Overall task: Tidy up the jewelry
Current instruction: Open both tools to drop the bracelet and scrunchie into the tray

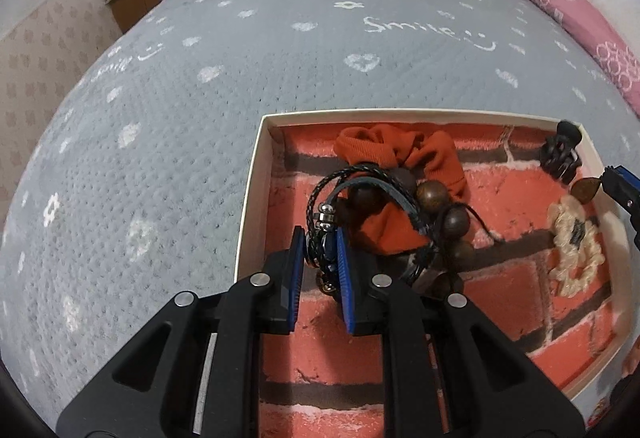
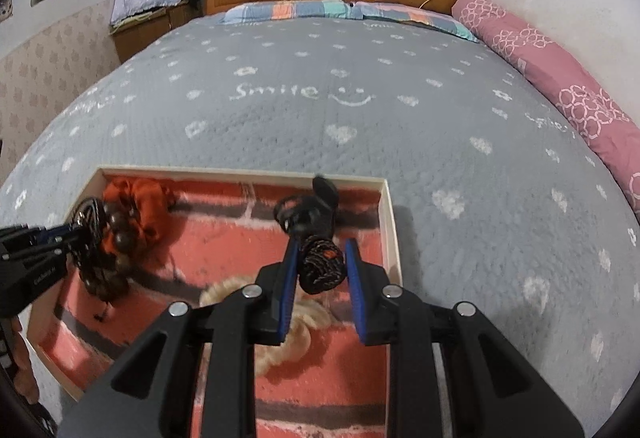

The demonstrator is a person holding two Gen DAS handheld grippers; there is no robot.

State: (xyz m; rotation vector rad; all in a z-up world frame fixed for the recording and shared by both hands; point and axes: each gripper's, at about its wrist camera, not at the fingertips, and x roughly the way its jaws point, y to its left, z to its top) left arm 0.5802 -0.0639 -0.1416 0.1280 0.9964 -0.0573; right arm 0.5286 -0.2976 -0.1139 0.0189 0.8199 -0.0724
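— Left gripper [image 1: 318, 252], state? 
— Clenched on a braided black cord bracelet [image 1: 320, 238] with metal clasps, above the brick-patterned box [image 1: 250, 198]; wooden beads [image 1: 432, 194] and orange scrunchie [image 1: 400, 150] lay just beyond.
— Right gripper [image 2: 322, 262]? 
— Clamped on a black-and-orange woven band [image 2: 322, 266]; its lower end was hidden. Black claw clip [image 2: 316, 212] ahead, cream scrunchie [image 2: 288, 322] partly covered below.
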